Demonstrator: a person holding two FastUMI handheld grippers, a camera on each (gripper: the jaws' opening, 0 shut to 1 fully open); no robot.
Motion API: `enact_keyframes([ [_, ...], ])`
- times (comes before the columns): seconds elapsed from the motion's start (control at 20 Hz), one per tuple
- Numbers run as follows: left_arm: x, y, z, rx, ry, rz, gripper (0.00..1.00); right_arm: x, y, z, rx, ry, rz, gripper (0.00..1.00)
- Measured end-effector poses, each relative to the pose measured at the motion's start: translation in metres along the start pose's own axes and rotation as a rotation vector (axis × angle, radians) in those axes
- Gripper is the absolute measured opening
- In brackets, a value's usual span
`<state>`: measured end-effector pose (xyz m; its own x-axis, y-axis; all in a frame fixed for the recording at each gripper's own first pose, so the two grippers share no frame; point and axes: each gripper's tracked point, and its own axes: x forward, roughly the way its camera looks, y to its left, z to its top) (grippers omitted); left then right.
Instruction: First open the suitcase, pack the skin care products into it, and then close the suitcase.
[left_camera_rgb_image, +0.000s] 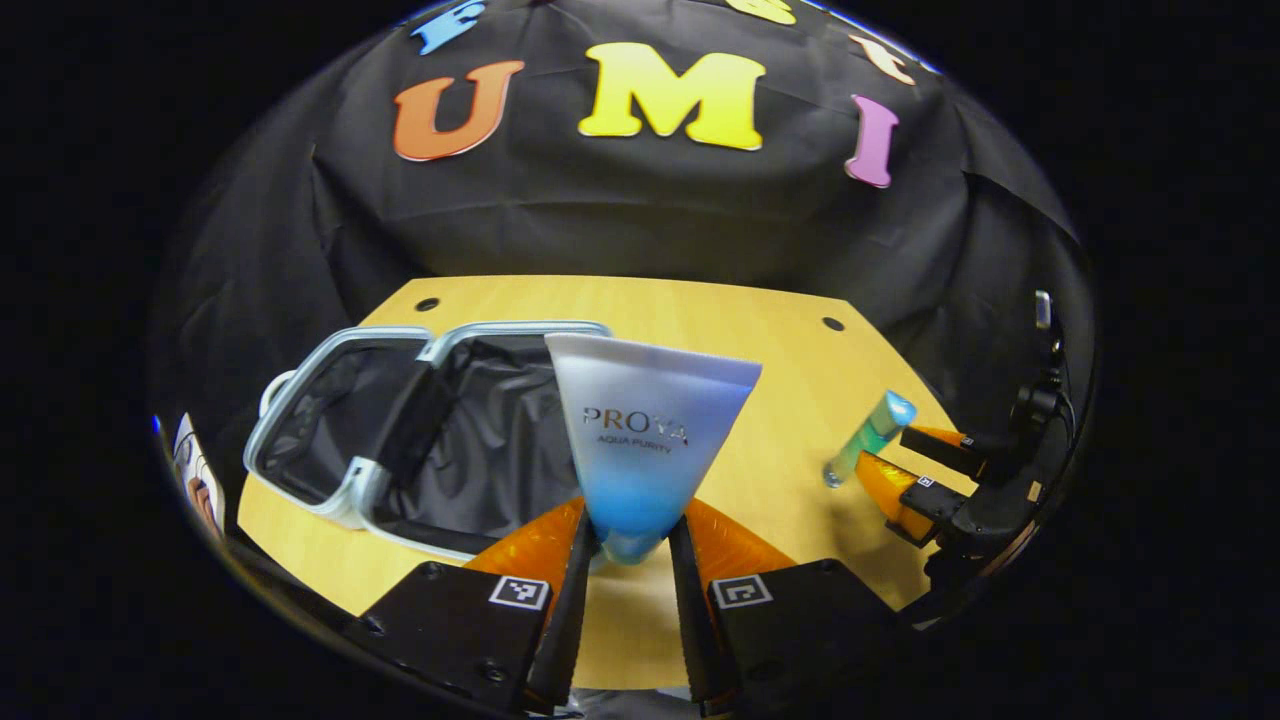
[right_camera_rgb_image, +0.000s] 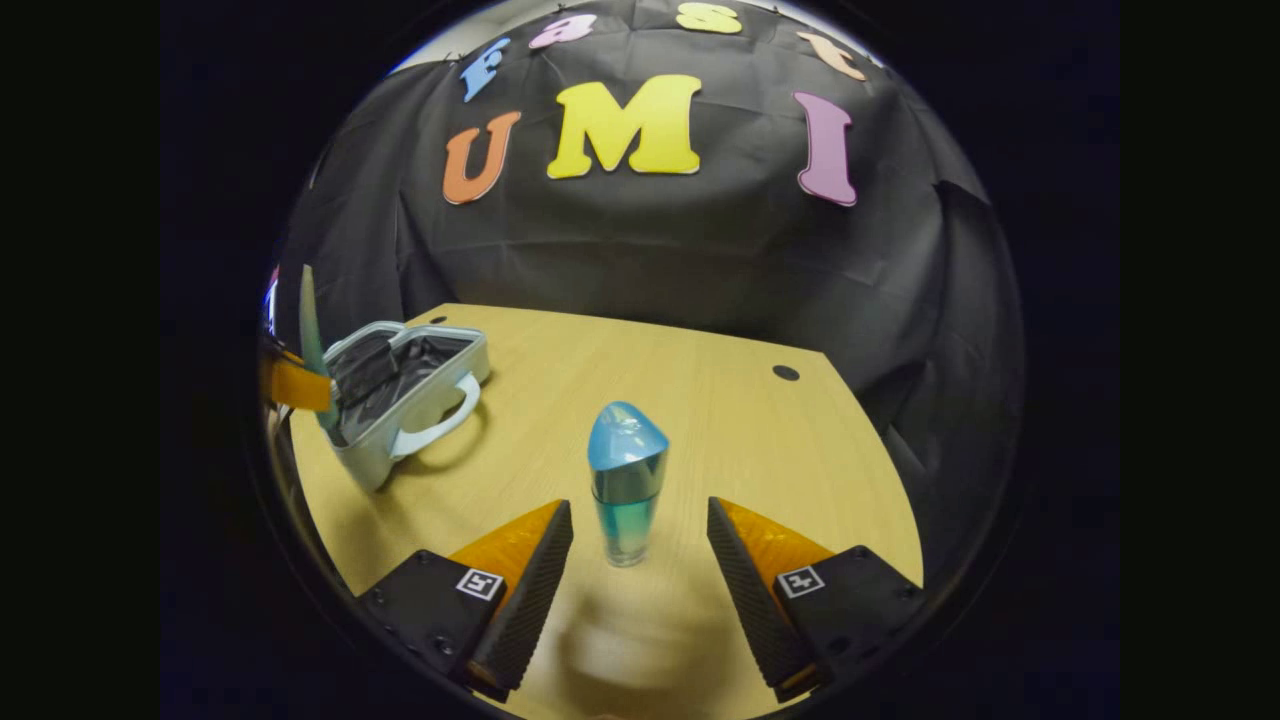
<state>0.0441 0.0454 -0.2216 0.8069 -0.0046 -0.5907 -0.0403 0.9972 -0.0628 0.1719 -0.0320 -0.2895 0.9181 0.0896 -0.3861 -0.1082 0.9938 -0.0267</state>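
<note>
Clamping a white-to-blue tube (left_camera_rgb_image: 645, 440) between its two fingers, the left gripper (left_camera_rgb_image: 630, 550) fills the bottom of the left gripper view; the jaws are nearly closed, pressing the tube's narrow lower end from both sides, and the tube's wide crimped end points up; behind and to the left lies the open suitcase (left_camera_rgb_image: 400, 440) on the wooden table (left_camera_rgb_image: 720, 320), its dark lining showing and its pale rim facing up; toward the right the other gripper (left_camera_rgb_image: 880, 455) stands around a small blue-green bottle (left_camera_rgb_image: 868, 438).

Turning to the right gripper view, the right gripper (right_camera_rgb_image: 640, 525) has its jaws wide apart; the blue-capped bottle (right_camera_rgb_image: 625, 480) stands upright on the table (right_camera_rgb_image: 720, 400) between the fingers, touching neither; far left sits the suitcase (right_camera_rgb_image: 405, 395), handle toward the camera, with the tube (right_camera_rgb_image: 310, 340) just beside its rim.
</note>
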Motion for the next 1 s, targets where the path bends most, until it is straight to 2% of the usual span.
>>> enact_keyframes([
  [0.2, 0.004, 0.073, 0.001, -0.020, 0.076, 0.061, 0.45, 0.019, 0.003, -0.004, 0.040, 0.027, -0.062, 0.68],
  [0.3, 0.012, 0.096, 0.001, -0.002, 0.109, 0.062, 0.45, 0.025, 0.004, -0.006, 0.064, 0.035, -0.092, 0.61],
  [0.5, 0.033, 0.123, -0.007, 0.035, 0.214, 0.048, 0.45, 0.026, 0.011, -0.005, 0.091, 0.053, -0.138, 0.39],
  [0.65, 0.055, 0.127, -0.016, 0.075, 0.294, 0.002, 0.45, 0.015, 0.019, -0.005, 0.107, 0.085, -0.163, 0.35],
  [0.8, 0.080, 0.134, -0.031, 0.120, 0.395, -0.021, 0.45, -0.008, 0.033, 0.005, 0.145, 0.100, -0.185, 0.36],
  [0.85, 0.087, 0.136, -0.038, 0.126, 0.436, -0.025, 0.45, -0.017, 0.039, 0.011, 0.158, 0.102, -0.186, 0.34],
  [1.0, 0.106, 0.143, -0.053, 0.135, 0.541, -0.015, 0.45, -0.043, 0.068, 0.032, 0.168, 0.097, -0.164, 0.36],
])
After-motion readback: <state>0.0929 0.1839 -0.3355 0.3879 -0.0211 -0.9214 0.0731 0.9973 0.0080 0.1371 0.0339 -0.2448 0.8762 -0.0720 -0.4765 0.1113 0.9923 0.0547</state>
